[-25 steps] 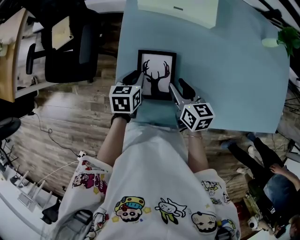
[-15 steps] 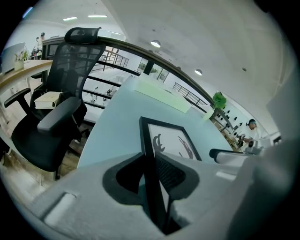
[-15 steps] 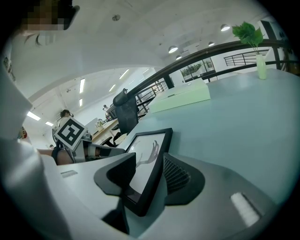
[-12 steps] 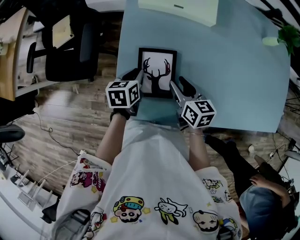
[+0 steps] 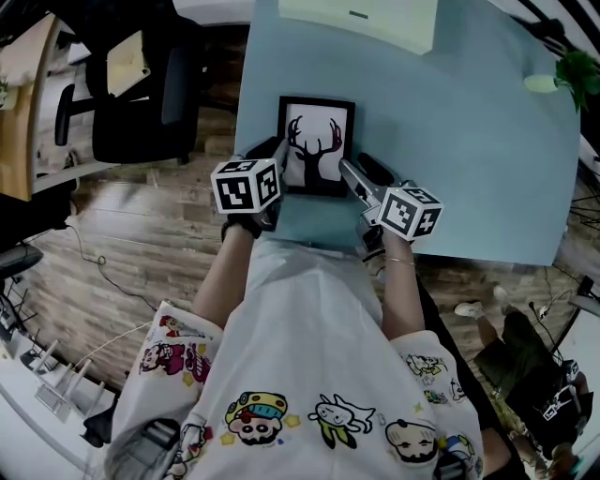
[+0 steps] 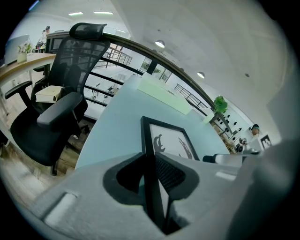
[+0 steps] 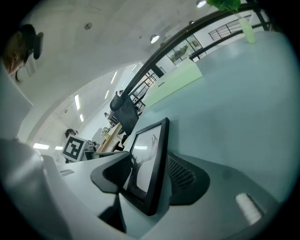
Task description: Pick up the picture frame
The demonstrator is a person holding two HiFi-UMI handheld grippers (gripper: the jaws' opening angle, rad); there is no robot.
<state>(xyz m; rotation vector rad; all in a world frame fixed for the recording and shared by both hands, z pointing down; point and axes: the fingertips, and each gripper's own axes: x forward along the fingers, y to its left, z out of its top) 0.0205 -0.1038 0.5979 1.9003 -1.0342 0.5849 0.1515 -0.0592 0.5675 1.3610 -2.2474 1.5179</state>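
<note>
At the blue table's [image 5: 459, 141] near edge, our black picture frame [image 5: 317, 145] (antler silhouette on white) sits between both grippers. The left gripper [image 5: 274, 157] is closing on one side, the right gripper [image 5: 351, 172] opening around the other. We see an office chair [image 5: 141, 108] beside the table.

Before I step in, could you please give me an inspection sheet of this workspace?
Surface: pale blue table.
Job's things: picture frame with an antler print, near the table's front edge, between both grippers.
Clutter: pale green board at the far edge; plant at the far right corner.
Grippers: left gripper closing, pads on the frame's left edge; right gripper opening, the frame's right edge between its jaws, not clamped.
Cables: thin cables on the wooden floor left of the table.
Surroundings: black office chair at left; another person at lower right.
</note>
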